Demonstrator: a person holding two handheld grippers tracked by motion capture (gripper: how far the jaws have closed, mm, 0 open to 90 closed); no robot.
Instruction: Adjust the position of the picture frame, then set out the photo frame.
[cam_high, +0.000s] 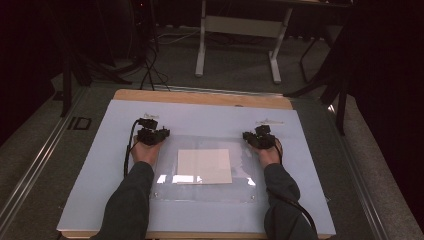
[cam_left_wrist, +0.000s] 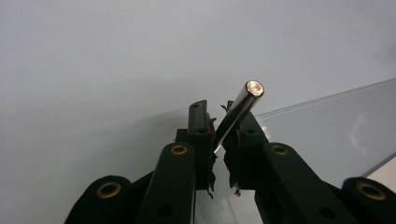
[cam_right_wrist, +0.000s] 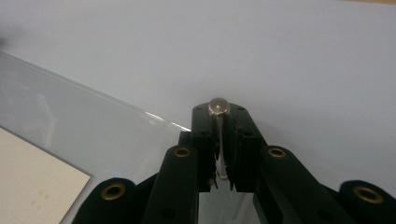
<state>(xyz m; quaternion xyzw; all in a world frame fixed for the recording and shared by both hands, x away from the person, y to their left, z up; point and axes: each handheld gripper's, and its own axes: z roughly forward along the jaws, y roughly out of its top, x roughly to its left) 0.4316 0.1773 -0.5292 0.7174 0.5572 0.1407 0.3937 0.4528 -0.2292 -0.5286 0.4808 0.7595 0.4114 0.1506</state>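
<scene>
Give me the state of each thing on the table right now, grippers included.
Left gripper: shut on a shiny metal pin, which sits tilted between the jaws.
Right gripper: shut on a metal pin, held straight in line with the jaws.
Clear plastic sheet: lying flat on the blue mat.
White paper: flat, within the clear sheet's outline.
</scene>
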